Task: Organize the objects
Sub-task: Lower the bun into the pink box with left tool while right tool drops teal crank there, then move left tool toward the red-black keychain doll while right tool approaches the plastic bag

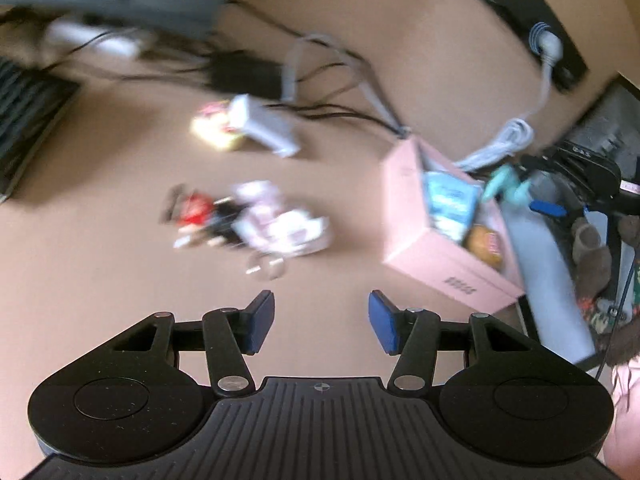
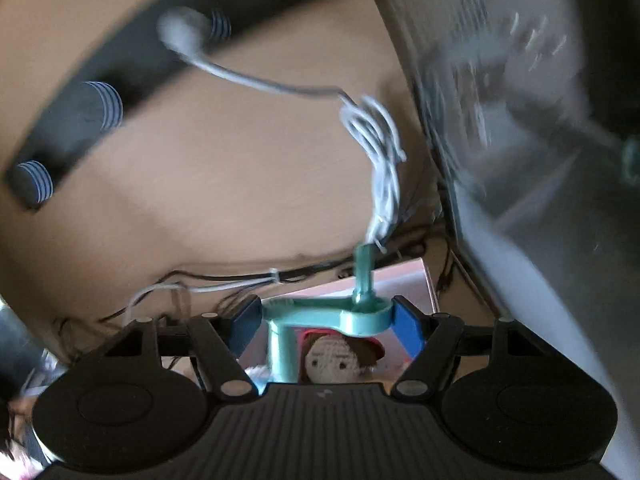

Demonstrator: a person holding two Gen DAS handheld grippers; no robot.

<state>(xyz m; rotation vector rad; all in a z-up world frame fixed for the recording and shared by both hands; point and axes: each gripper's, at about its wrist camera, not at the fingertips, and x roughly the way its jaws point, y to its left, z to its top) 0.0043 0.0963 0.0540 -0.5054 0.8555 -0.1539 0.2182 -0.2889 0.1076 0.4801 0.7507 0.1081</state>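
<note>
Above the tan desk (image 1: 100,260), the left tool (image 1: 321,322) gapes empty; the right tool (image 2: 326,322) clamps a teal holder (image 2: 320,314).

Short dark lettering stands on the pink box's (image 1: 448,272) side, upside down and too blurred to read; nothing else is legible.

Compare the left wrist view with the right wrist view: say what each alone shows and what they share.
Left wrist only: the open left tool, loose trinkets and a white charger on the desk.

Right wrist only: a crocheted doll face under the right tool.

Both: the pink box, the teal plastic piece held by the right tool, the white coiled cable.
</note>
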